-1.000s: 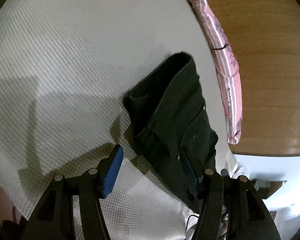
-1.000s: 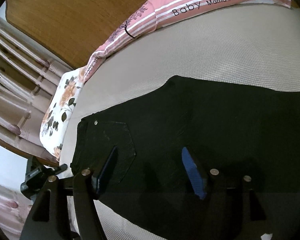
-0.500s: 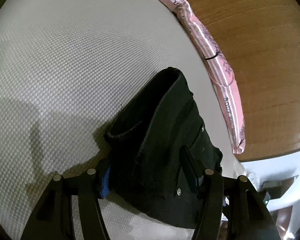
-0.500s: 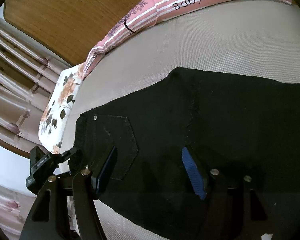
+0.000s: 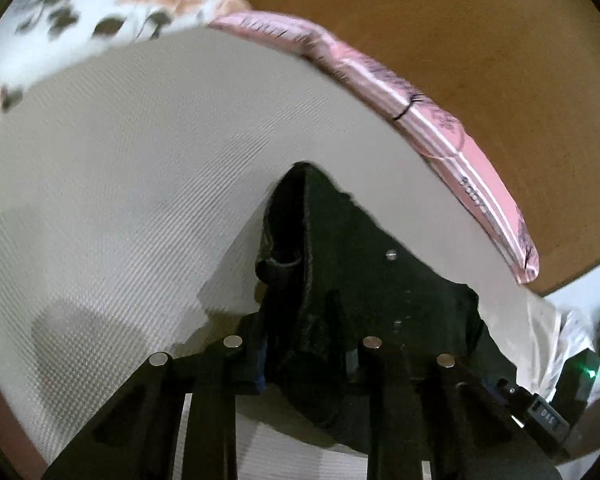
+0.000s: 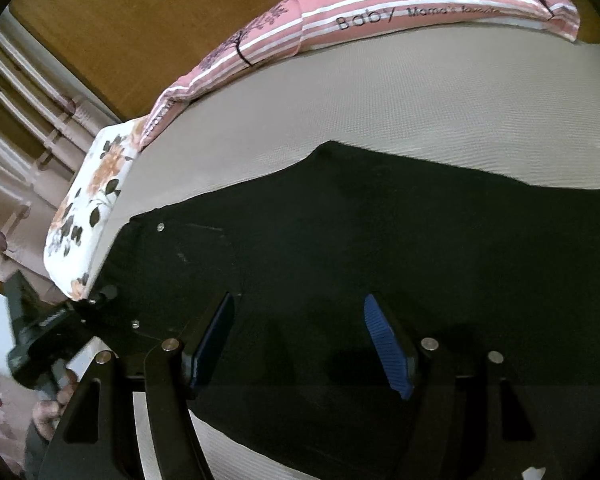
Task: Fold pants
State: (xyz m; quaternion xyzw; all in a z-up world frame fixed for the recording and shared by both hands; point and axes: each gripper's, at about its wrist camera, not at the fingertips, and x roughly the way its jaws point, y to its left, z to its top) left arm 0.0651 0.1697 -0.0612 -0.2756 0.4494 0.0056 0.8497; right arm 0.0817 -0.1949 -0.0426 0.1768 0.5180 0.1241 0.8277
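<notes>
The black pants (image 6: 380, 248) lie spread on a pale textured bed sheet (image 6: 380, 108), waistband to the left with a back pocket and rivets showing. My left gripper (image 5: 304, 360) is shut on the waistband of the pants (image 5: 340, 280) and lifts that end off the sheet. It also shows at the left edge of the right wrist view (image 6: 100, 312), at the waistband corner. My right gripper (image 6: 300, 340) is open, its blue pads hovering just above the middle of the pants.
A pink striped pillow (image 6: 380, 12) lies along the far edge against a wooden headboard (image 6: 140, 12). A white floral pillow (image 6: 88, 208) sits at the left end of the bed. Curtains (image 6: 12, 160) hang beyond it.
My left gripper closed on the waistband and raised it, swinging toward the floral pillow. My right gripper stayed open over the pants, shifting slightly.
</notes>
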